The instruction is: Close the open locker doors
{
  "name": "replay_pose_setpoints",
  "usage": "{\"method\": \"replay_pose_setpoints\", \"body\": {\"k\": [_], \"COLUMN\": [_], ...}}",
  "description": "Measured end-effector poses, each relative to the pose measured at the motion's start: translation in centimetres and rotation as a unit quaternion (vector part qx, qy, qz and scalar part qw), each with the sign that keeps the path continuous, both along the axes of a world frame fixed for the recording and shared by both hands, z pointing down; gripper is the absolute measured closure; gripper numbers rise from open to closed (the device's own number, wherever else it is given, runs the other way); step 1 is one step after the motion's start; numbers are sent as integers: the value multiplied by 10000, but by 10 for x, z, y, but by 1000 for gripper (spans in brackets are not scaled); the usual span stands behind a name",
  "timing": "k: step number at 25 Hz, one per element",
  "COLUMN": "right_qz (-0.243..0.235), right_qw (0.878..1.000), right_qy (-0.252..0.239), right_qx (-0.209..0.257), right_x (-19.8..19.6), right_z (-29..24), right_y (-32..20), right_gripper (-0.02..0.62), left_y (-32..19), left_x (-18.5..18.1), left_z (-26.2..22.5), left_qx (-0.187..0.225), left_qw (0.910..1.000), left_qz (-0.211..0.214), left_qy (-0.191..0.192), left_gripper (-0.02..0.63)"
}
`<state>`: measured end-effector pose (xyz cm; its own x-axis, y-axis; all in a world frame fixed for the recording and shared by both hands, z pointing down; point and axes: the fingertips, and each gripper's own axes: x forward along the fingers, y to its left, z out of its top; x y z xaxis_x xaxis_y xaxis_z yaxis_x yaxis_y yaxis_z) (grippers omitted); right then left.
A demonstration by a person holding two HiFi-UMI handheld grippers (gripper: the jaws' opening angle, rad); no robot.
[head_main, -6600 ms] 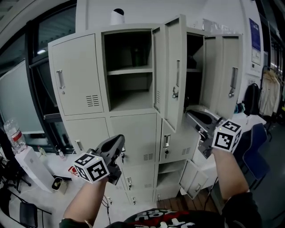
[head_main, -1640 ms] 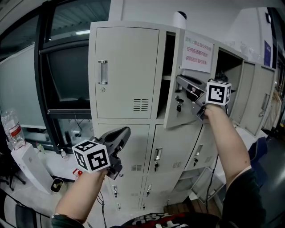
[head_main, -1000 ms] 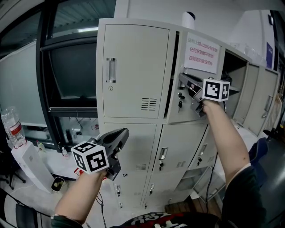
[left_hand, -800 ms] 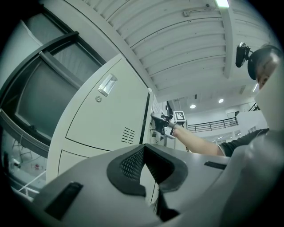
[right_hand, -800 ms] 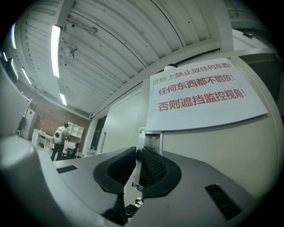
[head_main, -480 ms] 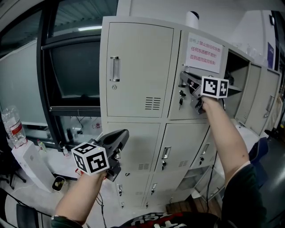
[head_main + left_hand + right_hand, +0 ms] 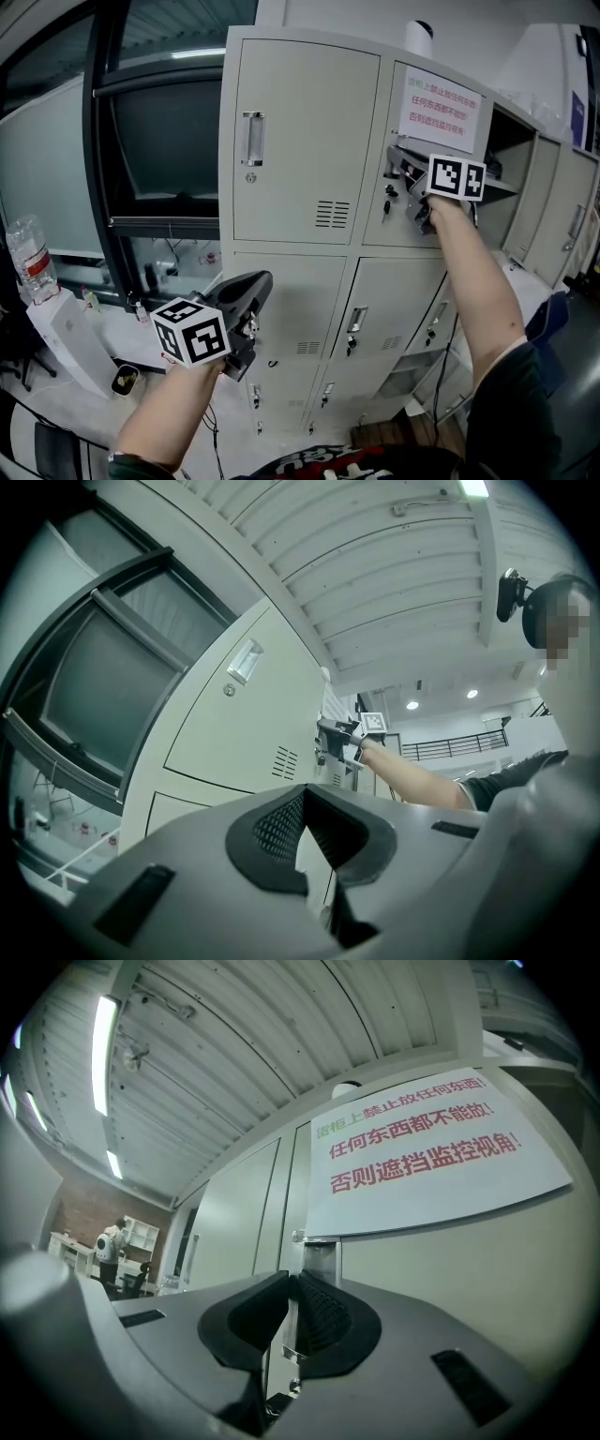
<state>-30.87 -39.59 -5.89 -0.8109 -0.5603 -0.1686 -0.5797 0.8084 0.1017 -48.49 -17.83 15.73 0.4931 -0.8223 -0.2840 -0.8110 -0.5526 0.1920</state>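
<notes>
Head view, looking at a pale grey metal locker bank point(image 7: 281, 309). In its upper row, the second door from the bank's left edge, the door point(image 7: 417, 220) with a red-lettered notice point(image 7: 442, 110), lies almost flush with the frame. Whether its latch has caught cannot be told.

The right gripper point(image 7: 396, 169) is raised to that door's left edge. In the right gripper view, its jaws are drawn narrow onto the thin metal handle point(image 7: 317, 1252). The left gripper point(image 7: 251, 284) hangs low before the lower row, jaws together with nothing between them.

At the bank's right edge, an open compartment point(image 7: 511, 141) shows dark, and further doors point(image 7: 555, 216) stand swung outward, so work remains.

Such doors are probably thin sheet steel: light, stiff, and smooth under paint, so the pads could slide on a flat panel. The handle, opposite the likely hinge edge, gives the best hold and leverage. A gentle push should do, since a slam may bounce it back.

Room in front of the bank looks free. The open doors' outer edges jut toward the person, so the right arm needs to pass around them.
</notes>
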Motion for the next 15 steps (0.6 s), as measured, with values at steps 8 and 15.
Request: {"method": "replay_pose_setpoints", "body": {"k": [8, 15], "right_qz": [201, 532], "right_qw": [9997, 9984], "right_qy": [-102, -175], "right_qx": [85, 90], "right_x": [-2, 11], "right_z": [-1, 9], "right_y": [1, 0], "right_gripper": [534, 529], "left_y": [0, 6], "left_x": [4, 3], "left_z": [5, 7], "left_qx": [-73, -107], "left_qw": [10000, 9999], "left_qz": [-2, 4], "left_qy": [-27, -18], "left_gripper": [603, 603]}}
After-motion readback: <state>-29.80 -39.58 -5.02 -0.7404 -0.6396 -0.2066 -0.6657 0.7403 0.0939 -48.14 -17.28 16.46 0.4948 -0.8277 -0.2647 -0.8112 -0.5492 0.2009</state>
